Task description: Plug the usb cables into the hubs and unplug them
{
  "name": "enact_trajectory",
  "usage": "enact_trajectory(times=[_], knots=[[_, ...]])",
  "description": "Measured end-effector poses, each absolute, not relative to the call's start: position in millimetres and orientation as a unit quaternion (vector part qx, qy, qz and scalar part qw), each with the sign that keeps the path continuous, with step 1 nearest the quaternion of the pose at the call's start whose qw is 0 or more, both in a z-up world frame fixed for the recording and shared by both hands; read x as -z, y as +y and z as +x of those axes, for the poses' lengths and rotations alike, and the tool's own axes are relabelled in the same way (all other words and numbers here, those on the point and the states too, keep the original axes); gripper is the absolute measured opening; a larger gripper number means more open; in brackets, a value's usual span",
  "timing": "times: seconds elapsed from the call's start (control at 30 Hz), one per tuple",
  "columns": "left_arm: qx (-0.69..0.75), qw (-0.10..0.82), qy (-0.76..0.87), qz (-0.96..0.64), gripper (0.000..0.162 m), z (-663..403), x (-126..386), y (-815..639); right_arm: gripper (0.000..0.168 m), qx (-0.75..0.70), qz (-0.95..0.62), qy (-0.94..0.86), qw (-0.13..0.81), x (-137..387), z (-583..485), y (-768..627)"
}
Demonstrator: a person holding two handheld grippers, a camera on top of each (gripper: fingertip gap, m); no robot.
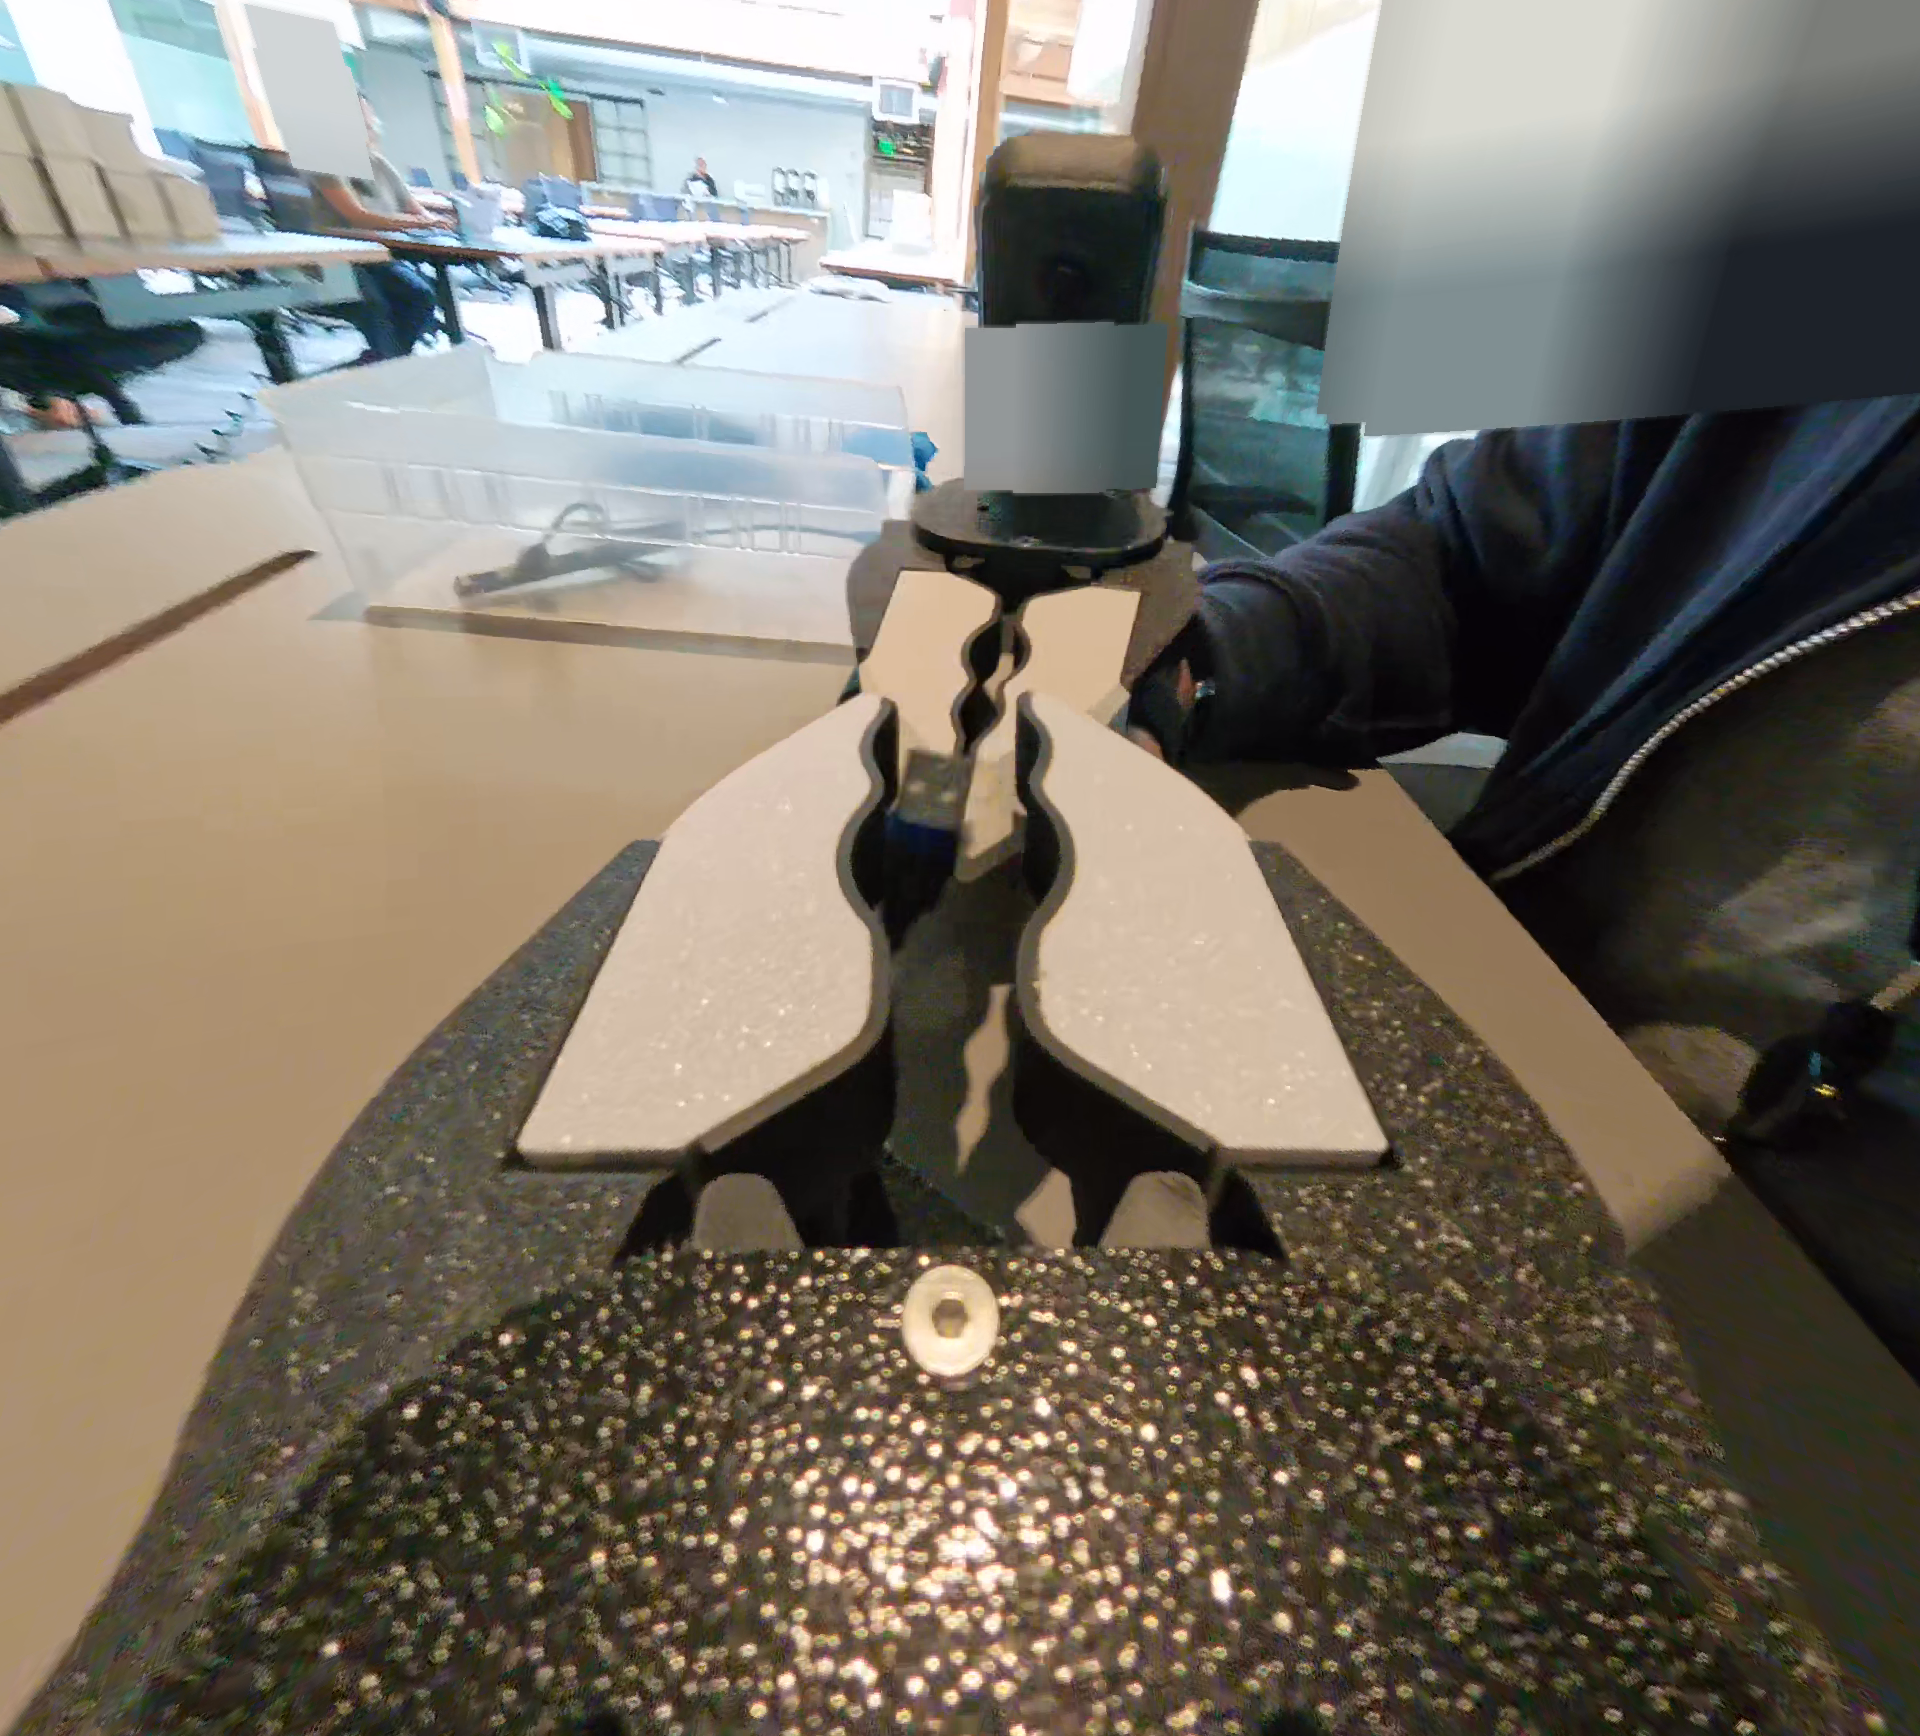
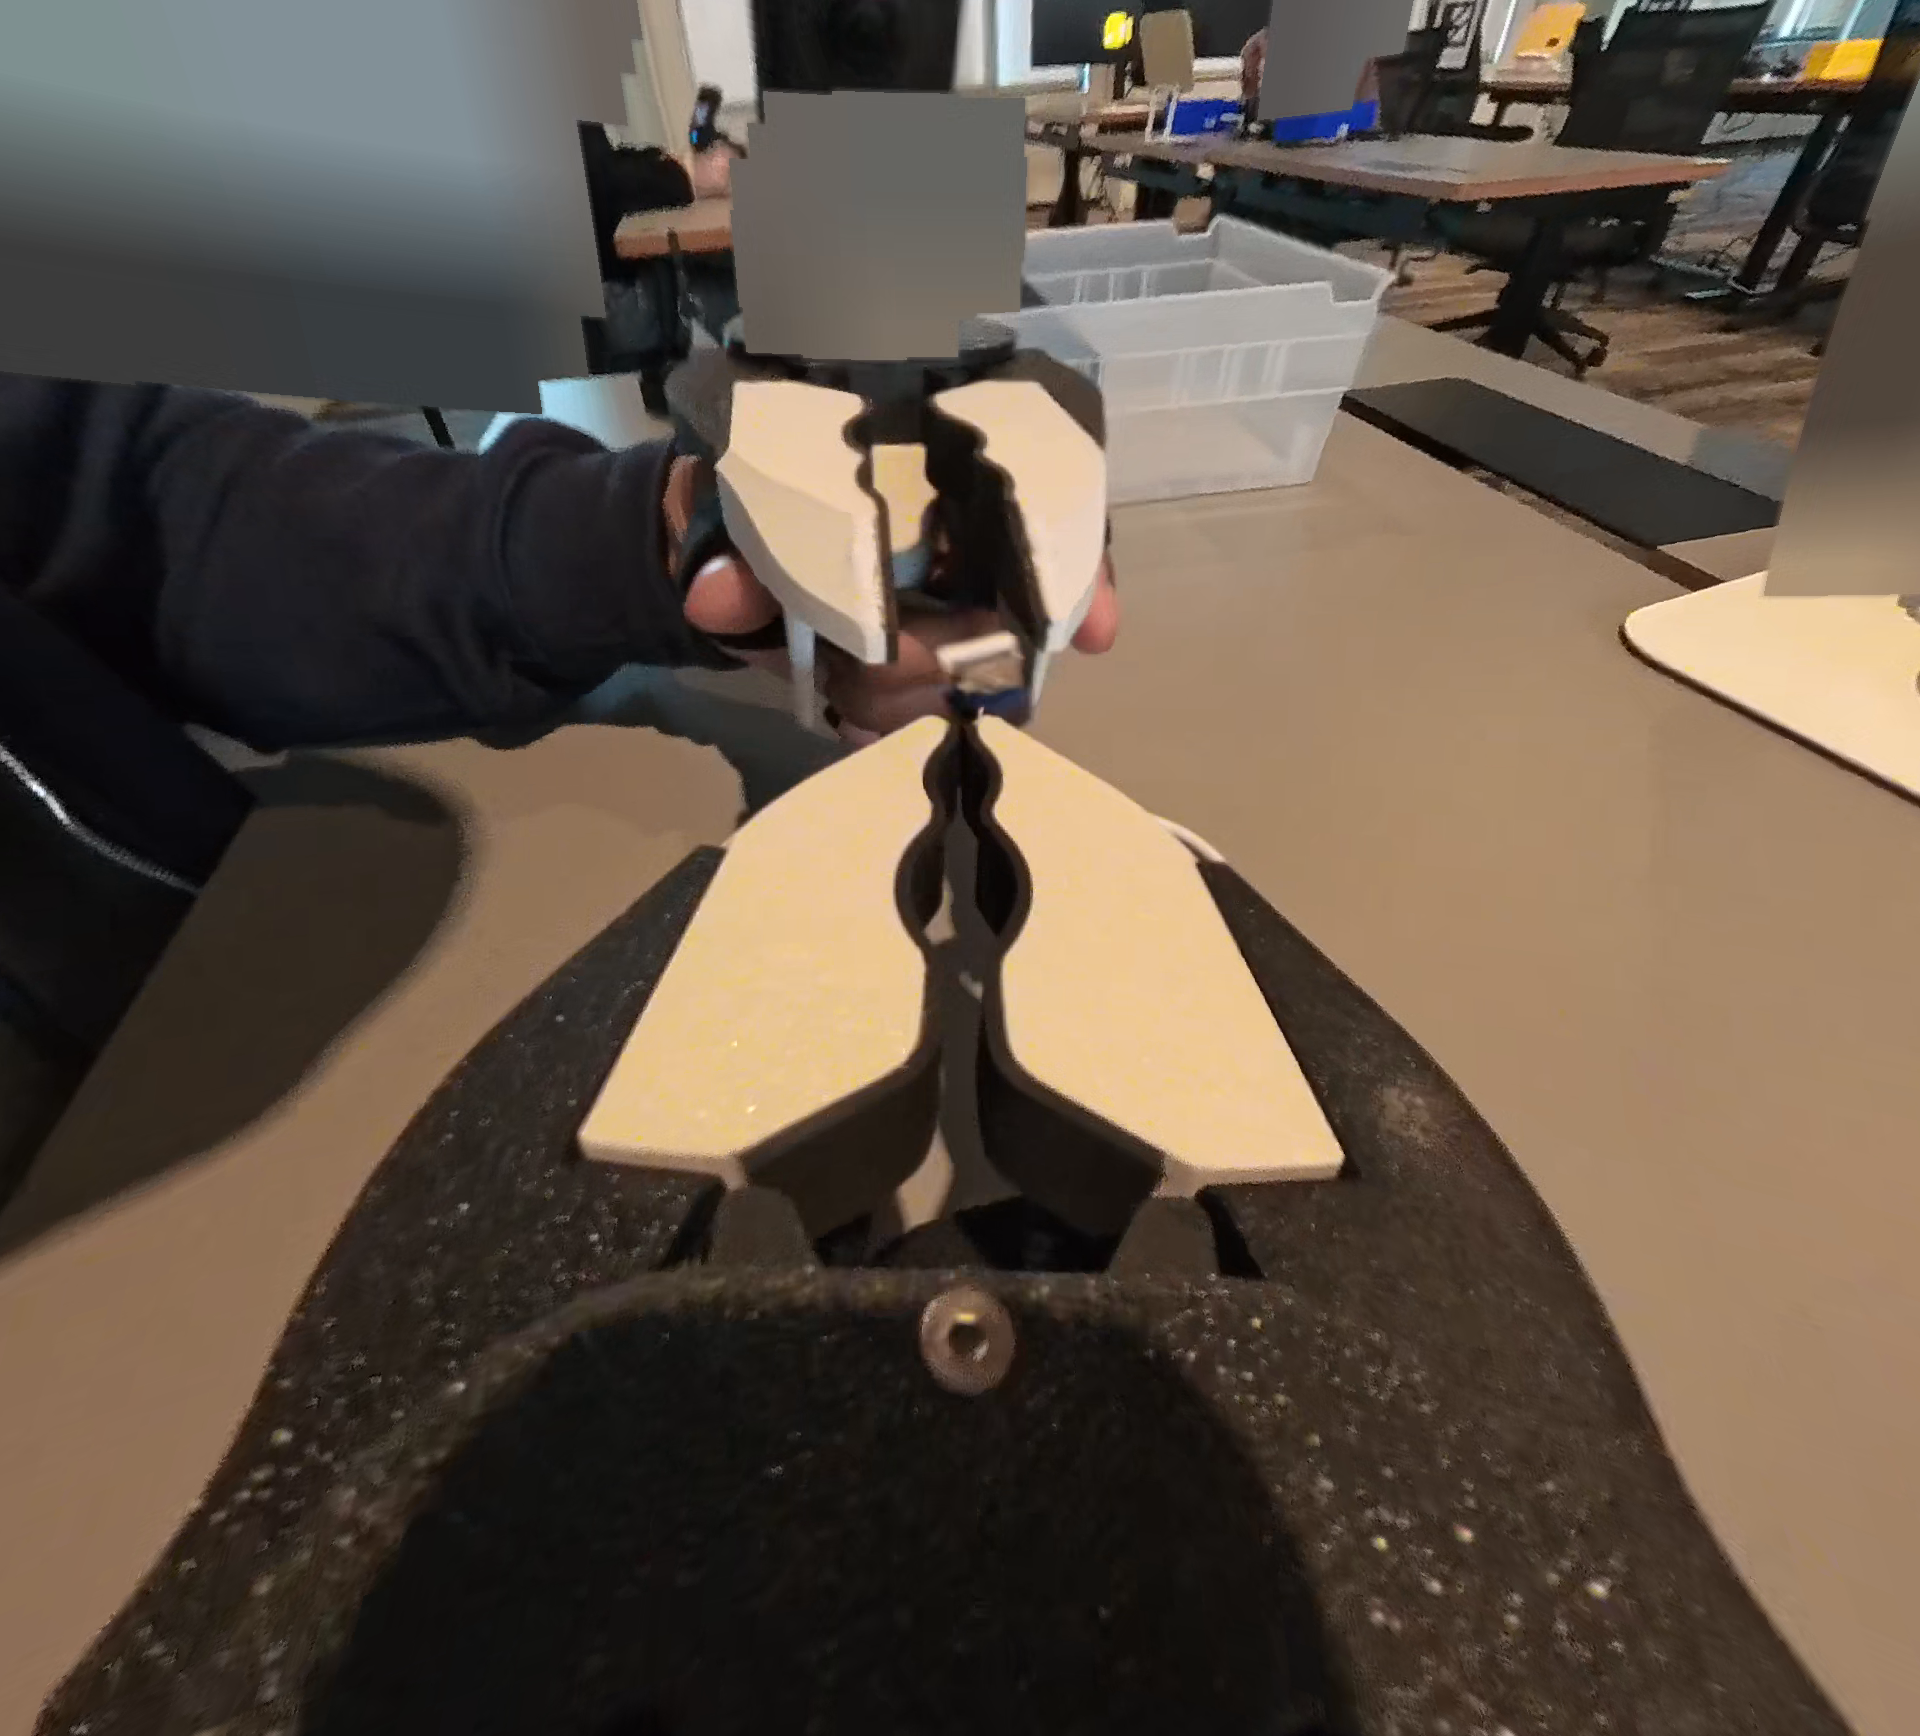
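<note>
Here the two grippers face each other tip to tip above the grey counter (image 1: 364, 855). In the left wrist view, the left gripper (image 1: 956, 730) fills the lower centre, its white fingers (image 1: 748, 917) parted around a small white hub (image 1: 992, 808) and a blue-tipped USB plug (image 1: 925, 803) lodged between them; whether the fingers actually press on the hub cannot be told. Directly beyond, at centre frame, the right gripper (image 1: 987, 699) points back, its wavy-edged fingers drawn almost together. In the right wrist view, the right gripper (image 2: 961, 725) occupies the lower centre, fingers nearly meeting at the tips; a blue plug (image 2: 987, 699) shows just past those tips, though the grip on it is not clearly visible. The left gripper (image 2: 935, 647) appears at centre frame, held by a hand (image 2: 727, 595) in a dark sleeve (image 2: 364, 543), with the white hub (image 2: 982, 652) at its tips. A clear plastic bin (image 2: 1247, 336) stands on the counter at upper right; a white stand base (image 2: 1787, 678) lies at right.
</note>
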State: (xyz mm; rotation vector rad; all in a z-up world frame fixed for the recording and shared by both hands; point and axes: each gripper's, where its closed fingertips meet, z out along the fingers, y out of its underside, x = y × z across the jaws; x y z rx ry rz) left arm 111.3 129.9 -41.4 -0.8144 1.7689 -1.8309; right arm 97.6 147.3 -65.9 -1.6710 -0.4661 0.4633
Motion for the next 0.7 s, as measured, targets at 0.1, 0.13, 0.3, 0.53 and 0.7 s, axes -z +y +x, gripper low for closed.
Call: enact_trajectory(times=[0.1, 0.13, 0.3, 0.53, 0.7], knots=[[0.639, 0.27, 0.661, -0.285, 0.02, 110.2, 40.2, 134.7, 0.0, -0.228, -0.713, -0.17, 0.641, 55.7, 105.4, 146.9], [0.626, 0.28, 0.67, -0.284, 0.02, 110.5, 41.9, 135.7, 0.0, -0.235, -0.711, -0.159, 0.644, 54.4, 108.3, 147.4], [0.599, 0.291, 0.687, -0.29, 0.019, 113.4, 49.6, 139.4, 0.0, -0.2, -0.732, -0.144, 0.635, 63.8, 120.7, 153.0], [0.487, 0.364, 0.736, -0.298, 0.018, 119.6, 69.4, 165.5, 0.0, 0.054, -0.754, -0.228, 0.614, 77.6, 153.7, 156.8], [0.366, 0.457, 0.764, -0.27, 0.018, 123.8, 77.5, 183.5, 0.0, 0.18, -0.725, -0.287, 0.6, 87.3, 162.5, 154.9]])
